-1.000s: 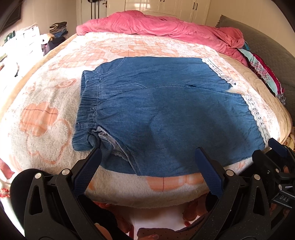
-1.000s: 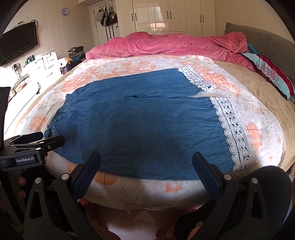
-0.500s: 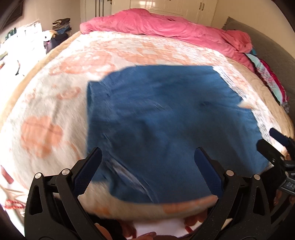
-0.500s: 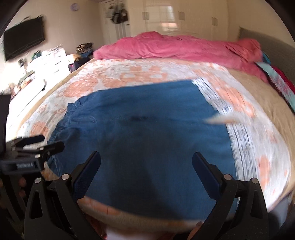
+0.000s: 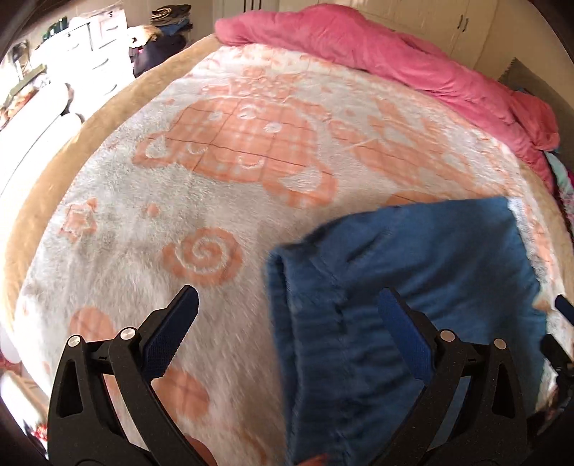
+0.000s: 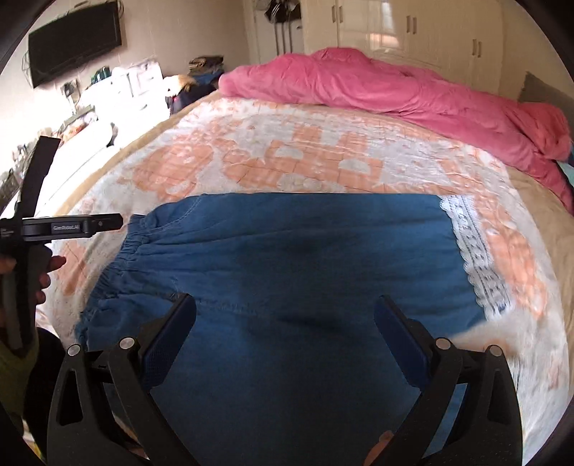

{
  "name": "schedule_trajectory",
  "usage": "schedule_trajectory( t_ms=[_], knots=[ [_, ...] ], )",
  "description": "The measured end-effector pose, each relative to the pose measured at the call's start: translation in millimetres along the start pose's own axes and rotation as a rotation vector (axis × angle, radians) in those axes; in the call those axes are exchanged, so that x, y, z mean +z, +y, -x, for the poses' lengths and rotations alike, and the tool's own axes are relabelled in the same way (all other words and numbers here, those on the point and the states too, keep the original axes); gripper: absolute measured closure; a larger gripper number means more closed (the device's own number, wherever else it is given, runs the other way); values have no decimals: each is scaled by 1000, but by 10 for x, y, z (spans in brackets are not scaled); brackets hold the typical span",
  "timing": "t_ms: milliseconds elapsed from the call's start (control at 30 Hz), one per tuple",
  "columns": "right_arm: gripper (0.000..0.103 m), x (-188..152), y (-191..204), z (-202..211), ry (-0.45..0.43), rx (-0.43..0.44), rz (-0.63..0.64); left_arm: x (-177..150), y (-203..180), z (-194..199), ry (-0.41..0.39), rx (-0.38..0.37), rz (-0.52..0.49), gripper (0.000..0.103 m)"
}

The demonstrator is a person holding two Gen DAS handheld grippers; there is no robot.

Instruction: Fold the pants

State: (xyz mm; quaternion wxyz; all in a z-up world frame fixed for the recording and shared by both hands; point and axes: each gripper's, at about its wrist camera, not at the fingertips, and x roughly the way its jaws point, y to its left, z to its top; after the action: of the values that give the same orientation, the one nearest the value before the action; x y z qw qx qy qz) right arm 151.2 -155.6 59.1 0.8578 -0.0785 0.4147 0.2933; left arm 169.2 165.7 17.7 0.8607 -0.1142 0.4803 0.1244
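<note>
Blue denim pants (image 6: 294,272) lie flat on the bed, on a white blanket (image 5: 150,229) with an orange pattern. Elastic waistband (image 6: 118,272) toward the left in the right wrist view; white lace hem (image 6: 470,243) toward the right. In the left wrist view the pants (image 5: 405,286) sit at lower right, blurred, waistband edge facing left.

Left gripper (image 5: 287,335): fingers spread wide, nothing between them. One blue pad hangs over bare blanket, the other over the denim near the waistband. Whether it touches the cloth cannot be told.

Right gripper (image 6: 285,337): fingers also spread wide, gripping nothing, both pads over the middle of the pants. Contact cannot be told.

The left tool's body (image 6: 68,227) shows at the left edge of the right wrist view, held by a hand (image 6: 39,272). It carries a small white label; it seems to read "GenRobot.AI", though the print is tiny and soft.

No containers on the bed. A pink duvet (image 6: 394,89) is bunched along the far side. Beyond it, cream wardrobe doors (image 6: 412,32). A dark wall-mounted screen (image 6: 75,39) hangs at upper left, with white drawers (image 6: 136,82) and cluttered items below it, too small to make out.
</note>
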Motion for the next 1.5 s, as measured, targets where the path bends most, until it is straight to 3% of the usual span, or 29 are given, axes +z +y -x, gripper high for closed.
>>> schedule_trajectory(
  t_ms=[233, 633, 700, 867, 967, 1100, 1500],
  knots=[
    [4, 355, 127, -311, -10, 2, 149, 70, 96, -227, -63, -49, -37, 9],
    [4, 842, 246, -986, 49, 23, 316, 98, 82, -500, -39, -86, -104, 9],
    [4, 886, 283, -1088, 72, 19, 344, 97, 86, -542, -29, -115, -96, 29],
    [4, 969, 324, -1343, 124, 15, 392, 98, 93, -691, 1, -152, -89, 40],
    [4, 1005, 364, -1445, 147, 23, 424, 101, 81, -682, -6, -199, -92, 71],
    [4, 1038, 467, -1570, 181, 20, 500, 111, 100, -576, -34, -232, -75, 77],
    [6, 970, 745, -1847, 145, 33, 673, -21, -12, -98, -188, -279, -152, 81]
  ],
)
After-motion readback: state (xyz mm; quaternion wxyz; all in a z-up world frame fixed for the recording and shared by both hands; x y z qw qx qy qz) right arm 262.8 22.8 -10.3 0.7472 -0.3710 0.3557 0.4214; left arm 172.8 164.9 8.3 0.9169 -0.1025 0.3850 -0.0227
